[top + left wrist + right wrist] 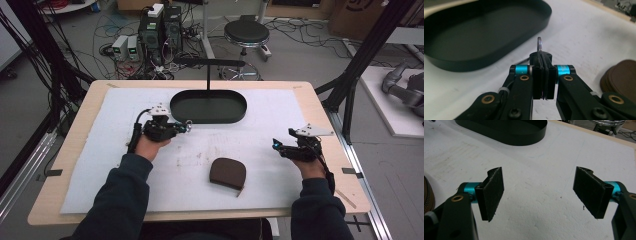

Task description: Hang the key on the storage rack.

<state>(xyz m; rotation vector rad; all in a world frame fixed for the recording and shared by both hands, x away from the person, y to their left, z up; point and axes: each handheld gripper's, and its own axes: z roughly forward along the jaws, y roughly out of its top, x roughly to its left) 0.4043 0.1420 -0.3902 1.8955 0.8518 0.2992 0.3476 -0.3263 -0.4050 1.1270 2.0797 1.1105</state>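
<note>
left gripper (544, 82) clamped on small silver metal key ring (539, 46), near black oval tray (208, 119) at twelve o'clock, not yet dropped in; right gripper (544, 192) wide open, empty.

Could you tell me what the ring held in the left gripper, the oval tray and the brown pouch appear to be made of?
The ring looks like polished metal: thin, silvery, with a bright glint. The oval tray seems to be matte black metal or plastic, smooth and without reflections; which one I cannot tell. The brown pouch looks like leather or a leather-like fabric, dull brown with a zipper edge.
</note>
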